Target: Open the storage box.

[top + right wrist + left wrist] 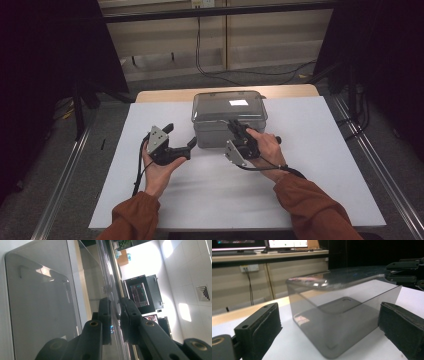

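A smoky clear plastic box [220,131] with a lid [235,102] stands at the back middle of the white table top [310,165]. My right gripper [235,126] is at the box's front edge, shut on the thin rim of the lid [110,277], with its jaws [115,312] pressed together on that clear edge. My left gripper [181,135] hovers open just left of the box's front corner. In the left gripper view the box [342,322] sits ahead between the wide-apart jaws, untouched, and the right gripper [404,271] shows at the lid's far side.
The white sheet covers a wooden table [165,95]. Metal rails [65,175] run along both sides on the floor. Cables [210,70] hang behind the table near a beige cabinet. Open surface lies in front of and beside the box.
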### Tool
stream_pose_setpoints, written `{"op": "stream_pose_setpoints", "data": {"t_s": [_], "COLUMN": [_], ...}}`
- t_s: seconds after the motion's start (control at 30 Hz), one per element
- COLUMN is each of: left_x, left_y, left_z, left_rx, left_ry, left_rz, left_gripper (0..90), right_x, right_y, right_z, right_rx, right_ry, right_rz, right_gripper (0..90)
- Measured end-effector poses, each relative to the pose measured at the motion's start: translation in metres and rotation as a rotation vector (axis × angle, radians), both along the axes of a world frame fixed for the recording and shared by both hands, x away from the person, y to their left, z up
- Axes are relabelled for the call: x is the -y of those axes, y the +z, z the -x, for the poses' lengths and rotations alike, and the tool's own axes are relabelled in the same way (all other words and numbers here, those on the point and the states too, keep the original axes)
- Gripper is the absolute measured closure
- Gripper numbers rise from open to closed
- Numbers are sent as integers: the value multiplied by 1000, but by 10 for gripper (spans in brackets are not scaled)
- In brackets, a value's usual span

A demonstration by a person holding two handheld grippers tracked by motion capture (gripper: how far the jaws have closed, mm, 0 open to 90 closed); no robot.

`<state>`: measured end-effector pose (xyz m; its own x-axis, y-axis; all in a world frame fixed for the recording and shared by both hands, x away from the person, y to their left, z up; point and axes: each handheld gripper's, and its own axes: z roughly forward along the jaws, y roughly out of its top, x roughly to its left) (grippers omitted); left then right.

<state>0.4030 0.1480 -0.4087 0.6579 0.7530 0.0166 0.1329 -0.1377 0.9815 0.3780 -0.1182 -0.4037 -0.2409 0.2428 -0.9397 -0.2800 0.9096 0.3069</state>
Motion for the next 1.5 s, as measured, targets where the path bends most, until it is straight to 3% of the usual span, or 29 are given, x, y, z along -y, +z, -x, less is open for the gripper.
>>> {"op": "stream_pose_setpoints", "data": {"t_s": [0.17,0.33,0.4,0.5,0.83,0.97,1.13,1.17,1.23,1.5], "left_x": [7,16,21,25,29,31,31,31,31,37], "left_y": [2,0,-1,-1,-6,-6,-8,-9,-9,-12], "left_z": [-12,-24,-32,-36,-38,-38,-41,-41,-42,-44], "left_rx": [12,14,43,38,58,81,83,98,104,112], "left_ry": [2,-1,5,13,-15,-15,3,0,-4,7], "left_rz": [-18,-3,-18,-37,-50,-59,-63,-77,-85,-83], "left_gripper": [50,64,71,71,182,241,233,294,326,393], "right_x": [0,0,0,0,0,-1,0,0,-1,-1], "right_y": [4,7,8,8,7,4,1,1,0,0], "right_z": [-1,-2,-3,-3,-2,-2,-2,-2,-3,-3], "right_rx": [3,7,9,7,-5,-12,-16,-18,-20,-26], "right_ry": [-3,-2,-1,-4,-2,3,3,6,8,7], "right_rz": [-11,-22,-24,-26,-32,-32,-33,-36,-37,-51], "right_gripper": [797,796,796,795,787,782,777,773,770,764]}}
